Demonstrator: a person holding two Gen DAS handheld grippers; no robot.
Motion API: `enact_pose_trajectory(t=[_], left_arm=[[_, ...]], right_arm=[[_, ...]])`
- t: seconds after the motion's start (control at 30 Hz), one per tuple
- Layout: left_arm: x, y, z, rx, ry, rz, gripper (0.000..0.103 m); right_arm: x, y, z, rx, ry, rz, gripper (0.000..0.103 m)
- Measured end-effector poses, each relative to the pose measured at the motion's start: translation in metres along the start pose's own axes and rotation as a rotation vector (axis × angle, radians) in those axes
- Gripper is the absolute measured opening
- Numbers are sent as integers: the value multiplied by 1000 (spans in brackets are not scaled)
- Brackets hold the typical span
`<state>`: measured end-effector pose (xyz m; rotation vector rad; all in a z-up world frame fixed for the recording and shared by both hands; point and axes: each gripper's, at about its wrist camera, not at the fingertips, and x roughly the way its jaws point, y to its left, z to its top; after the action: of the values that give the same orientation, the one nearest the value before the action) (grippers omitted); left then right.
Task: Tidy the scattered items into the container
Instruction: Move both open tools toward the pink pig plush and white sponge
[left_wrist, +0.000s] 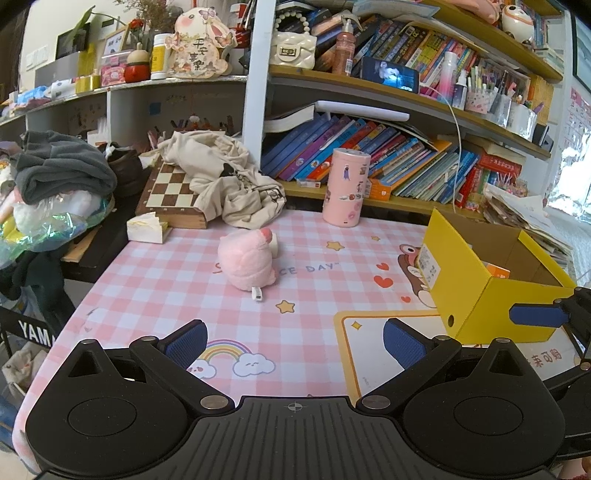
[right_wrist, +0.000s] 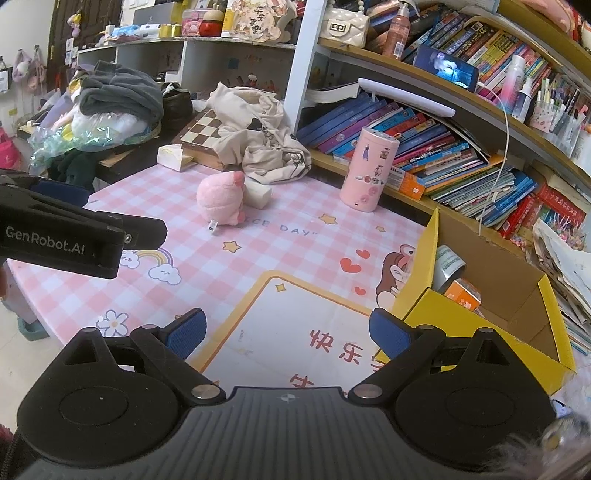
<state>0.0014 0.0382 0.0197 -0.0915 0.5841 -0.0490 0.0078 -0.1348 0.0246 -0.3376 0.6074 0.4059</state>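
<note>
A pink plush toy (left_wrist: 248, 261) (right_wrist: 221, 197) lies on the pink checked mat, with a white block (right_wrist: 258, 195) just behind it. A tall pink tin (left_wrist: 345, 187) (right_wrist: 369, 170) stands near the bookshelf. The yellow cardboard box (left_wrist: 469, 291) (right_wrist: 532, 354) sits open at the right, holding an orange packet (right_wrist: 463, 293) and a tape roll (right_wrist: 448, 266). My left gripper (left_wrist: 293, 341) is open and empty, well short of the plush. My right gripper (right_wrist: 288, 332) is open and empty beside the box's near corner.
A chessboard box (left_wrist: 171, 192) under a beige cloth (left_wrist: 231, 177) lies at the back left, with a tissue pack (left_wrist: 146, 229) in front. Bookshelves (left_wrist: 406, 162) line the back. Clothes and bags pile up at the left edge.
</note>
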Motion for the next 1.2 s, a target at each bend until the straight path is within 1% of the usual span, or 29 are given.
enact_pose_trajectory(t=[0.27, 0.57, 0.9, 1.2], left_arm=[[1, 8, -1, -27, 9, 13, 103], [3, 17, -3, -59, 21, 46, 103], [16, 20, 2, -53, 36, 68, 103], [33, 24, 6, -64, 64, 79, 103]], right_arm=[[5, 9, 3, -30, 15, 20, 96], [14, 16, 7, -58, 22, 59, 96], [31, 12, 14, -55, 25, 85, 96], [52, 7, 22, -56, 49, 105, 96]])
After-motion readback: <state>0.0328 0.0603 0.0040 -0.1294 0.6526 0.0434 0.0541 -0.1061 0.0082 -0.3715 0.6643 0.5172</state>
